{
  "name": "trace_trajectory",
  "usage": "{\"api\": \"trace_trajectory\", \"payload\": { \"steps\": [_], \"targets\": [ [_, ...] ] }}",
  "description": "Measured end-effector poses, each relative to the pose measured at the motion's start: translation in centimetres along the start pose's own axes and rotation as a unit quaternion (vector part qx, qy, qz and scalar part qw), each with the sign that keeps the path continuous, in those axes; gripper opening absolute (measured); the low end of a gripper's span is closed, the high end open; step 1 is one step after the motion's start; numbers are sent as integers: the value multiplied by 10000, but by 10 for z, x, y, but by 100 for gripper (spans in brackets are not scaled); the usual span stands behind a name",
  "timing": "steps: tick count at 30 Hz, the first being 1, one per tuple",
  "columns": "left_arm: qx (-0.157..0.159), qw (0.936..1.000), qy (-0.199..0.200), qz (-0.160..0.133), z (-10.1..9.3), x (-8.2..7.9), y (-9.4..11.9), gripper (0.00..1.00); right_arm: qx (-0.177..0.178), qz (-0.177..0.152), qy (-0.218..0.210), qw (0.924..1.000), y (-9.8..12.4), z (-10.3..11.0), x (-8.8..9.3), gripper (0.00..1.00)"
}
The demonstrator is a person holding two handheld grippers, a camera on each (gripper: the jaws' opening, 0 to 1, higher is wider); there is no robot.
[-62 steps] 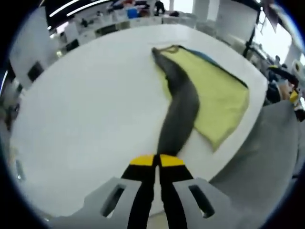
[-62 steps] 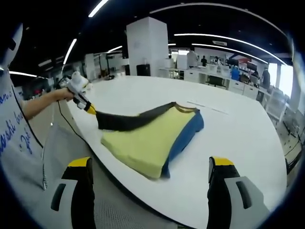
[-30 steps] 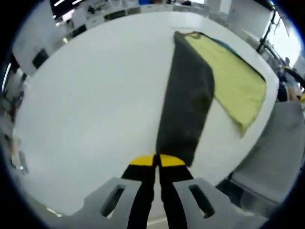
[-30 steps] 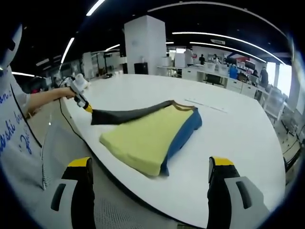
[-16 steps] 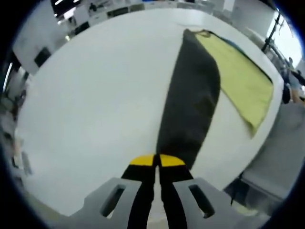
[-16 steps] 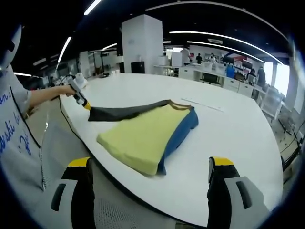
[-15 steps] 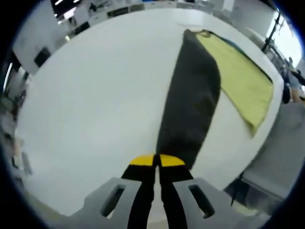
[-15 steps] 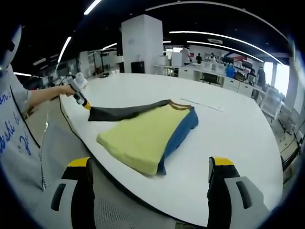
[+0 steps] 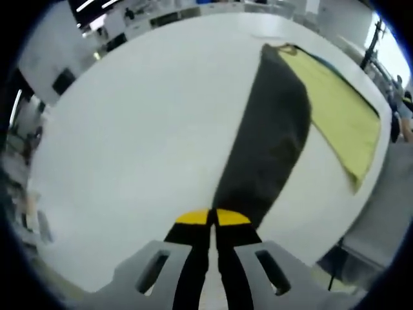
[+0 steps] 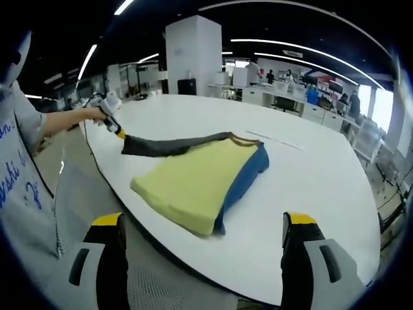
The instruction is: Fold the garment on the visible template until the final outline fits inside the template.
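Left tool has its yellow-tipped jaws pressed together on the end of the dark grey sleeve, which runs taut from the tips up to the collar of the garment. From the left gripper view the sleeve hides much of the garment, leaving a yellow strip beside it on the white worktop. The right gripper view gives the wider layout: the yellow body lies flat near the worktop's near edge, a blue panel along its far side, the grey sleeve stretched out sideways toward a person's hand holding the left tool. Right tool hangs off the worktop's edge, jaws spread wide apart with nothing between them, well short of the garment.
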State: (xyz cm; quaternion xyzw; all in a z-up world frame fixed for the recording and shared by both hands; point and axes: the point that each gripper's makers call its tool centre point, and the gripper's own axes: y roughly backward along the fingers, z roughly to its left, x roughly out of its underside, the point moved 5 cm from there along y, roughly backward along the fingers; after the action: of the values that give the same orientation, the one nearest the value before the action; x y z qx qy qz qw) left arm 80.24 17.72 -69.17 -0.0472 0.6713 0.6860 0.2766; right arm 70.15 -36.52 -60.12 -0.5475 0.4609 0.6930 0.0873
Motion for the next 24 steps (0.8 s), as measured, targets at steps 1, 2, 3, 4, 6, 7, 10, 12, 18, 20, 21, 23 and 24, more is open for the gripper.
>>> {"api": "trace_trajectory", "payload": {
  "steps": [1, 2, 3, 4, 6, 7, 10, 12, 18, 20, 21, 23, 24],
  "targets": [
    [-32, 10000, 13, -7, 3, -1, -1, 0, 4, -3, -6, 10000, 0, 0, 0, 100],
    [-93, 10000, 20, -5, 7, -2, -2, 0, 17, 2, -7, 10000, 0, 0, 0, 100],
    [-134, 9999, -1, -22, 10, -3, -3, 0, 27, 3, 2, 10000, 0, 0, 0, 100],
    [-155, 9999, 1, -24, 11, -4, -3, 0, 37, 11, -4, 10000, 1, -1, 0, 100],
    [-204, 9998, 0, -35, 17, -5, -4, 0, 51, 13, -11, 10000, 1, -1, 0, 100],
    [-245, 9997, 32, -49, 21, -6, -4, 0, 67, 20, -17, 10000, 2, -1, 0, 100],
    [-304, 9994, 68, -119, 26, -7, -5, 0, 95, 21, -31, 9999, 3, -1, 0, 100],
    [-380, 9991, 118, -175, 32, -8, -4, 0, 107, 28, -33, 9999, 3, 0, 0, 100],
    [-477, 9985, 104, -227, 40, -10, -4, 0, 102, 77, 5, 9999, 2, 2, -1, 100],
    [-505, 9983, 180, -213, 44, -10, -6, 0, 105, 58, 11, 9999, 1, 3, -3, 100],
    [-513, 9983, 194, -214, 46, -10, -7, 0, 107, 60, 17, 9999, 1, 4, -3, 100],
    [-528, 9982, 193, -208, 47, -10, -9, 0, 116, 66, 25, 9999, 1, 4, -4, 100],
    [-520, 9983, 175, -201, 46, -10, -9, 0, 121, 75, 20, 9999, 1, 4, -4, 100]
  ]
}}
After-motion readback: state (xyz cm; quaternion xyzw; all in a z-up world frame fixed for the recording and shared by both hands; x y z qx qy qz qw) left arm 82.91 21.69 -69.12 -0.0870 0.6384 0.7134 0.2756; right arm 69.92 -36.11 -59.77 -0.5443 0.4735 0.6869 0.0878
